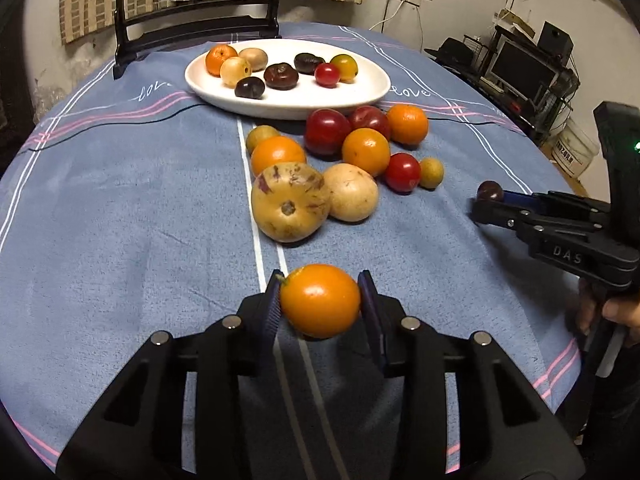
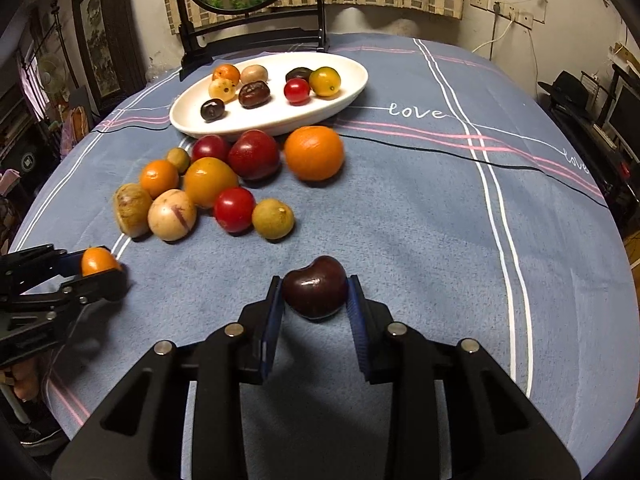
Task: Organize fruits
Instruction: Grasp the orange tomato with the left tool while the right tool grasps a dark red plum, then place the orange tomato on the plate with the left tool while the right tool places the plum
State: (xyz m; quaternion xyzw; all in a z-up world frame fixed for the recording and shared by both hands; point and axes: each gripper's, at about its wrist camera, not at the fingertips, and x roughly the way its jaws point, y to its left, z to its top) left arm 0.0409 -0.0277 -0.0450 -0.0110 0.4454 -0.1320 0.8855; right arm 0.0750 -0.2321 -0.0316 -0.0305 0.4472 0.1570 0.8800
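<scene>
Left gripper: your left gripper (image 1: 320, 306) sits at lower centre of the left wrist view, its blue pads pinching a small orange fruit (image 1: 320, 301) on both sides. In the right wrist view the same tool appears at the lower left edge with the fruit in its tip.
Right gripper: your right gripper (image 2: 315, 294) sits at lower centre of the right wrist view, pads clamped on a dark cherry (image 2: 315, 287). In the left wrist view it enters from the right edge with the cherry at its tip.
Held fruit height: you cannot tell from either view whether the two fruits touch the cloth.
White plate: the oval white plate (image 1: 360, 94) lies in the upper centre of the left wrist view, carrying eight small fruits: an orange one, two pale ones, three dark ones, a red one and a yellow-orange one.
Loose pile: a cluster of fruit lies on the cloth just below the plate. The large mottled tan fruit (image 1: 290, 207) is lowest in the left wrist view, touching a pale round fruit (image 1: 352, 192) at its right. Above them lie orange, dark red, red and small tan pieces.
Tablecloth: the blue tablecloth (image 1: 120, 200) with white and pink stripes covers the table.
Framed ornament: a dark stand (image 1: 192, 16) with an oval panel rises beyond the plate, at the top of both views.
</scene>
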